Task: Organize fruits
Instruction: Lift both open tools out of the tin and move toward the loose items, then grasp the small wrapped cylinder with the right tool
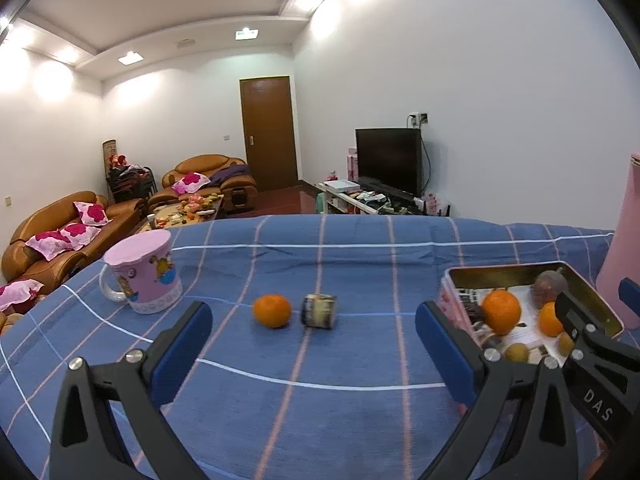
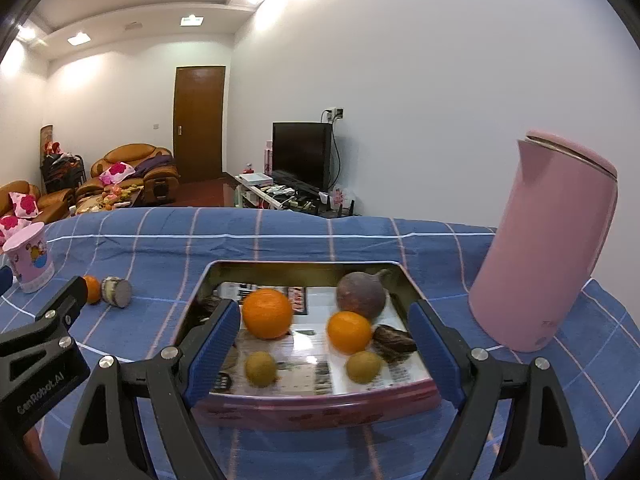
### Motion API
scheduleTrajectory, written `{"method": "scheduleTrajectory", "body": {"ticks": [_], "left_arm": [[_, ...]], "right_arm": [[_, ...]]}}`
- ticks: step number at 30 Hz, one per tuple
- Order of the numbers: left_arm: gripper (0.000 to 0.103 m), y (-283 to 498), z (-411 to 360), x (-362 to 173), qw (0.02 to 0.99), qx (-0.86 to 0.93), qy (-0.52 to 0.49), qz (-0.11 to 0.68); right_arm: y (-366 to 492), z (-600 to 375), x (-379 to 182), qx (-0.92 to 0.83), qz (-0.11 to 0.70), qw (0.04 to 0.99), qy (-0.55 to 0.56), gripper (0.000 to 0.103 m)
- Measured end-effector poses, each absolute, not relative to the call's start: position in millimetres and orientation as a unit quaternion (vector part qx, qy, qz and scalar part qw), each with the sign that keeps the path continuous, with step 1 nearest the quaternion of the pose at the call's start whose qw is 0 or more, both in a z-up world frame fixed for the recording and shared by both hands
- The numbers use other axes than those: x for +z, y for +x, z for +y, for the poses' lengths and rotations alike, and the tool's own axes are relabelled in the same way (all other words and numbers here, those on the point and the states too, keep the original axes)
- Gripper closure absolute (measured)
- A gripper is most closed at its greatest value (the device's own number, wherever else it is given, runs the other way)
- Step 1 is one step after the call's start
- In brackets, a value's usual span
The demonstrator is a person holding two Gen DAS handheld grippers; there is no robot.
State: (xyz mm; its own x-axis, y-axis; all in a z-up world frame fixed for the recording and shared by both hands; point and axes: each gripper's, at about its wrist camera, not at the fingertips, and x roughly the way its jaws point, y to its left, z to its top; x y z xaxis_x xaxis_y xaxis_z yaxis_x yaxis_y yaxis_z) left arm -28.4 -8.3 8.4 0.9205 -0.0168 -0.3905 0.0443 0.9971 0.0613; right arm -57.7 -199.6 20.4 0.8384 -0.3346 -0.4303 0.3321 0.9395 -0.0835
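A loose orange (image 1: 272,310) lies on the blue checked cloth, ahead of my left gripper (image 1: 314,354), which is open and empty above the cloth. The orange also shows in the right wrist view (image 2: 92,289). A pink tin tray (image 2: 320,410) holds two oranges (image 2: 267,313) (image 2: 349,332), a purple fruit (image 2: 361,295), two small yellow-green fruits (image 2: 260,368) (image 2: 363,366) and a dark brown item (image 2: 394,342). My right gripper (image 2: 324,354) is open and empty, its fingers either side of the tray's near part. The tray shows in the left wrist view (image 1: 452,300).
A small round tin (image 1: 319,310) lies on its side right of the loose orange. A pink mug (image 1: 144,276) stands upside down at the left. A tall pink kettle (image 2: 548,256) stands right of the tray. The table's far edge runs behind them.
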Motion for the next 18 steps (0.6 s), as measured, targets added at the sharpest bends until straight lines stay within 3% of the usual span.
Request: {"method": "scheduleTrajectory", "body": {"ticks": [18], "left_arm": [[0.000, 1.8, 63.7, 6.9, 0.977, 0.022, 0.032, 0.210]], "right_arm": [[-29.4, -136.6, 17.5, -0.128, 0.232, 0.964, 0.004, 0.016]]}}
